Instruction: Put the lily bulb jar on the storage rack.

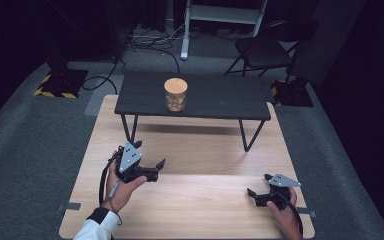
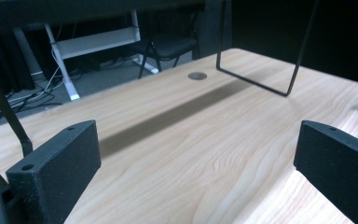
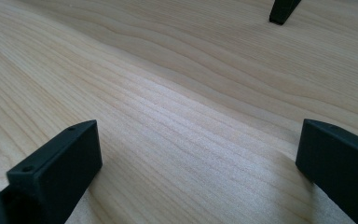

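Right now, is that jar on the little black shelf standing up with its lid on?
Yes. The jar stands upright on the black shelf, its wooden lid sitting flat on top.

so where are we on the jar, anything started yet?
Nothing looks done: the jar sits upright with its wooden lid on, on the dark raised shelf, untouched. In hand: nothing. The left tool and right tool are both open and empty, low over the wooden table, well short of the jar. Left: the whole job, reaching up to the shelf and gripping the jar.
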A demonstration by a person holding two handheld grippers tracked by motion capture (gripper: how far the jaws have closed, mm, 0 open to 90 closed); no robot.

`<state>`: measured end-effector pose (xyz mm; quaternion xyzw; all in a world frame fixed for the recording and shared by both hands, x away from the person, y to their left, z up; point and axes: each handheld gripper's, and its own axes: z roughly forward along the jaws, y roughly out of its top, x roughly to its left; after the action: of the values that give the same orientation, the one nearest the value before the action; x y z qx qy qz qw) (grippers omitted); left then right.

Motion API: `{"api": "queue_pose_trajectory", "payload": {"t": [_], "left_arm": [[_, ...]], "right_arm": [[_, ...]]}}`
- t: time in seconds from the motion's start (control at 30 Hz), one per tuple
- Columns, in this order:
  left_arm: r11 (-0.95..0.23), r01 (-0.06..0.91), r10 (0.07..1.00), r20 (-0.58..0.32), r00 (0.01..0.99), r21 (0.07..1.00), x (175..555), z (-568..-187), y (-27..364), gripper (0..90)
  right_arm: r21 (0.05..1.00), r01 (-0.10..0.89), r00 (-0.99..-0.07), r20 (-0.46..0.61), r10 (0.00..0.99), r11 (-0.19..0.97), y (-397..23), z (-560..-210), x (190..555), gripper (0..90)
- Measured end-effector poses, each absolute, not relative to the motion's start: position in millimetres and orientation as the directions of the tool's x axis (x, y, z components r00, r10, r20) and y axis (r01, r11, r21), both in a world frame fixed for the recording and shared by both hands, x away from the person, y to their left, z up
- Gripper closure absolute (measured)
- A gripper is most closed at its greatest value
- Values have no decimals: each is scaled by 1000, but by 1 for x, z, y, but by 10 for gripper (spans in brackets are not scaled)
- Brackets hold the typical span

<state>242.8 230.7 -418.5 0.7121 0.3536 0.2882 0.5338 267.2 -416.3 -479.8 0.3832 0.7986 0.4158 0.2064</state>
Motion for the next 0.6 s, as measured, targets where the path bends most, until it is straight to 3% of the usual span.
{"api": "queue_pose_trajectory", "payload": {"t": [0.6], "left_arm": [[-248, 265, 789, 35, 614, 932, 226, -479, 228, 4]], "right_arm": [[822, 440, -623, -11, 782, 362, -416, -480, 267, 0]]}}
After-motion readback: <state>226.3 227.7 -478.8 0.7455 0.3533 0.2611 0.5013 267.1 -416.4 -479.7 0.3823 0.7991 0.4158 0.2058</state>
